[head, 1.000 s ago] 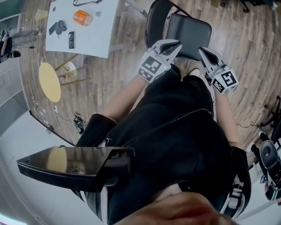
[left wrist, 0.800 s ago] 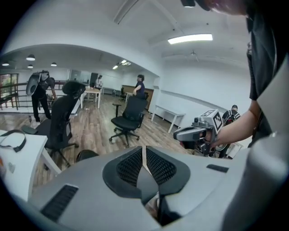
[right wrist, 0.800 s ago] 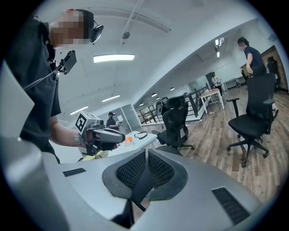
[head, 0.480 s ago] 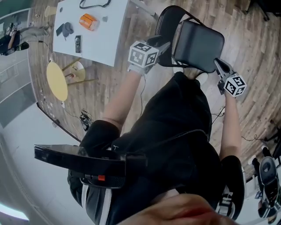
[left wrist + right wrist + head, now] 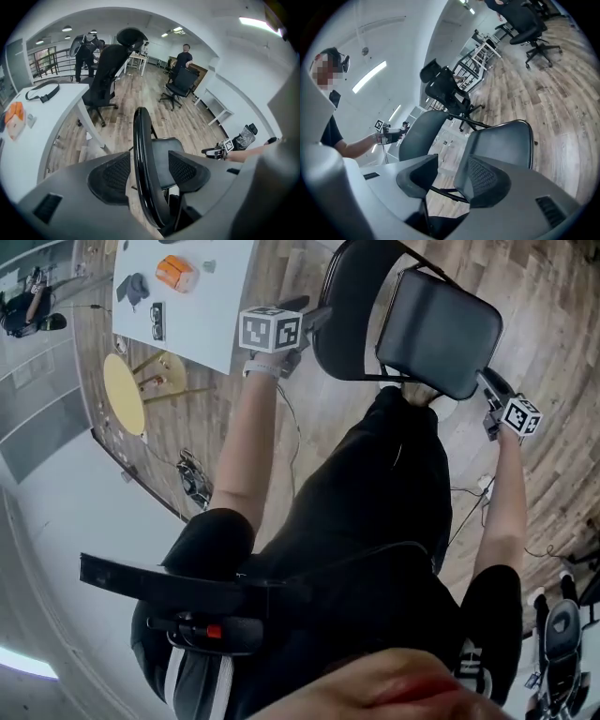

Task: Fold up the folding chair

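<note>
Arms outstretched, left gripper (image 5: 311, 315) and right gripper (image 5: 489, 385) jaws just opened.

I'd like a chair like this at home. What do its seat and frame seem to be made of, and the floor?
Seat: probably padding under black vinyl or faux leather, judging by its smooth, dull sheen and rounded corners. Frame: likely painted metal tube, thin and glossy black with sharp highlights. Floor: wood or wood-look planks, with grain and seams showing; which, I can't tell.
</note>
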`<state>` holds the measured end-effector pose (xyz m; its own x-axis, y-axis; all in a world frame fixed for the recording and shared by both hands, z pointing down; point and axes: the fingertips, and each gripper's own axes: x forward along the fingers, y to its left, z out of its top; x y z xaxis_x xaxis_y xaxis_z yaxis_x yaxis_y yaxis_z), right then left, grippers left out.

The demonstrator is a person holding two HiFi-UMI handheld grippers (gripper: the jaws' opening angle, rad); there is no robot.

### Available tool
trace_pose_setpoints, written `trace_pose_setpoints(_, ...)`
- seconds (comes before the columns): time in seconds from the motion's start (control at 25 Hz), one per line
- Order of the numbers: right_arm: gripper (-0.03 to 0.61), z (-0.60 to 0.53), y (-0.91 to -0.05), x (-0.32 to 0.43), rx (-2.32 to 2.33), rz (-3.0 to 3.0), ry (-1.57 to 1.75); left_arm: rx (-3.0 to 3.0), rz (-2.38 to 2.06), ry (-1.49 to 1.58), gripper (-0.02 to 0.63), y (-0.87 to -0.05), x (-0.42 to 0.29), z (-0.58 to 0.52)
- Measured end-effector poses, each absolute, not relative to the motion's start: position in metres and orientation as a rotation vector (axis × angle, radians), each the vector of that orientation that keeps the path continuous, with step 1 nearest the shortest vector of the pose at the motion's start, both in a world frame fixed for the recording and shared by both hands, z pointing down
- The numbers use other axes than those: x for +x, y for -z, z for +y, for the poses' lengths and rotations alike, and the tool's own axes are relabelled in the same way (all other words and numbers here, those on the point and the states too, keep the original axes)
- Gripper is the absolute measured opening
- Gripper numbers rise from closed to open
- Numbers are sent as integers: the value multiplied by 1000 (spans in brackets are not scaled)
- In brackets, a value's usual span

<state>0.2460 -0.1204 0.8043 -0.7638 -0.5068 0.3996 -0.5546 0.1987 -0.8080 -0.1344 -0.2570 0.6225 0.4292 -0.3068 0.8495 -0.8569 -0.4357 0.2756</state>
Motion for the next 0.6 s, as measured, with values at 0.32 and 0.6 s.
trace_pose_setpoints(0.32, 208, -107, -920, 274, 1140, -2240, -1890, 1896, -948, -1002, 238, -661, -133, -273)
trace_pose_setpoints(0.6, 295, -96, -978, 298, 1044, -2125, -2055, 1838, -844, -1070, 238, -685, -125, -265)
